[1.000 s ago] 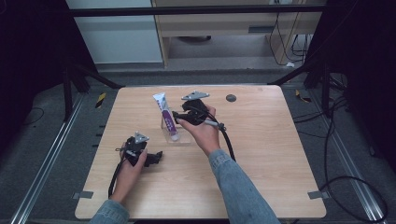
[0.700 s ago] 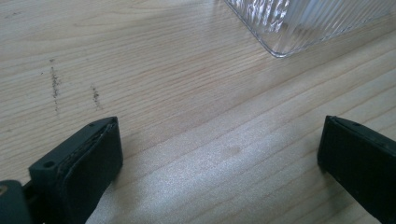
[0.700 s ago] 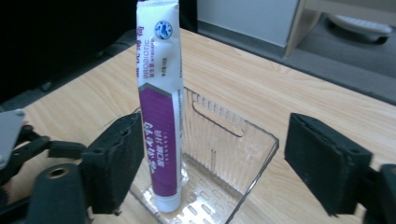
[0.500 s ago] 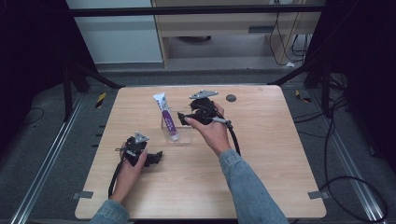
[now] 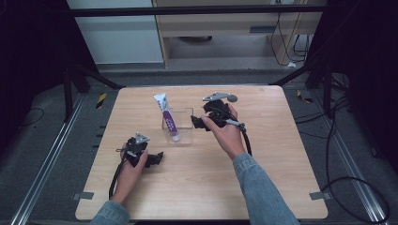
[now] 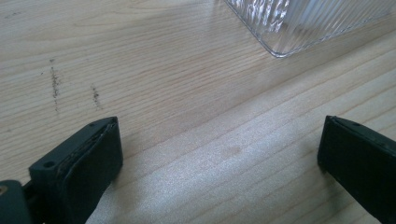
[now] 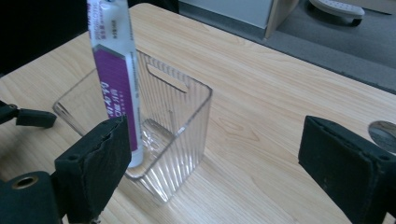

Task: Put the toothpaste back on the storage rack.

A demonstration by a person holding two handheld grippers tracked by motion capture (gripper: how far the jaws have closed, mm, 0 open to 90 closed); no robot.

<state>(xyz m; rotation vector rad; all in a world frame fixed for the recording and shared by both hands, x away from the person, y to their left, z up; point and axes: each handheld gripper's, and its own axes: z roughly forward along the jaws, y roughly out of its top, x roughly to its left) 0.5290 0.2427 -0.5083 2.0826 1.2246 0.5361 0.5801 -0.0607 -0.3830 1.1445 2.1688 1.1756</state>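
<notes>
A clear ribbed container point(image 5: 179, 129) stands mid-table. A white and purple tube point(image 5: 165, 114) stands in it and leans toward the far left. In the right gripper view the tube point(image 7: 114, 79) rests against the container's point(image 7: 177, 121) left side. My right gripper point(image 5: 197, 123) is just right of the container. Its jaws have just been opening and stand wide, with nothing between them point(image 7: 217, 144). My left gripper point(image 5: 158, 158) lies near the front left, open over bare wood point(image 6: 219, 135), with the container's corner point(image 6: 299, 23) ahead of it.
A small dark disc point(image 5: 232, 98) lies on the table behind my right hand, and it also shows as a dark disc point(image 7: 385, 130) at the right edge of the right gripper view. Black frame legs and cables ring the table. Beyond the far edge stands a cabinet.
My right hand has drawn back to the right, away from the container, and its jaws have opened. The tube stays standing in the container. The left hand has not moved.
</notes>
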